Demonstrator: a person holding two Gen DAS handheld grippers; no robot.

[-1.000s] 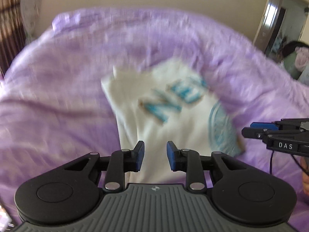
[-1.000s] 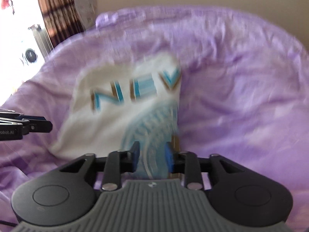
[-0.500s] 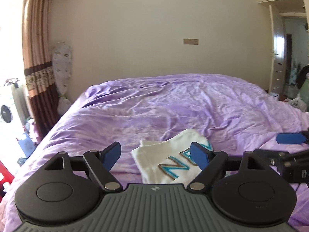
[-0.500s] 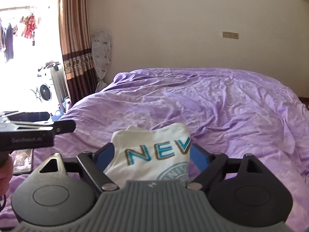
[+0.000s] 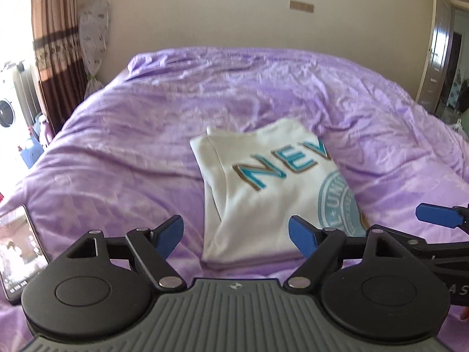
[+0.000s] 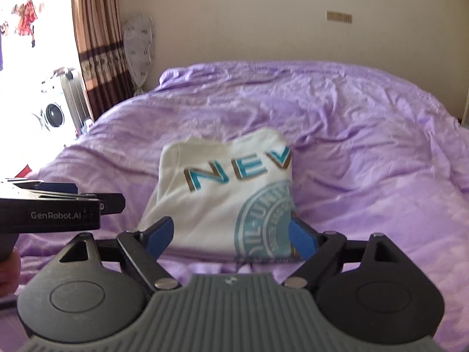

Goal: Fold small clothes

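Note:
A folded white T-shirt (image 5: pixel 263 193) with teal letters and a round teal print lies flat on the purple bed (image 5: pixel 132 146). My left gripper (image 5: pixel 234 226) hovers just short of the shirt's near edge, open wide, with nothing between its blue pads. In the right wrist view the same shirt (image 6: pixel 222 193) lies straight ahead, and my right gripper (image 6: pixel 230 228) is open too, its pads off the cloth. Each gripper shows in the other's view: the right gripper (image 5: pixel 436 220) at the right edge, the left gripper (image 6: pixel 58 202) at the left edge.
A phone (image 5: pixel 17 252) with a lit screen lies on the bed at the near left. Past the bed's left side stand a brown curtain (image 6: pixel 93 44) and a washing machine (image 6: pixel 52 114). A doorway (image 5: pixel 445 58) opens at the right. Rumpled purple sheet surrounds the shirt.
Both grippers went from nearly closed at the shirt's near edge to wide open and drew back from it. The shirt now lies still and folded on the bed.

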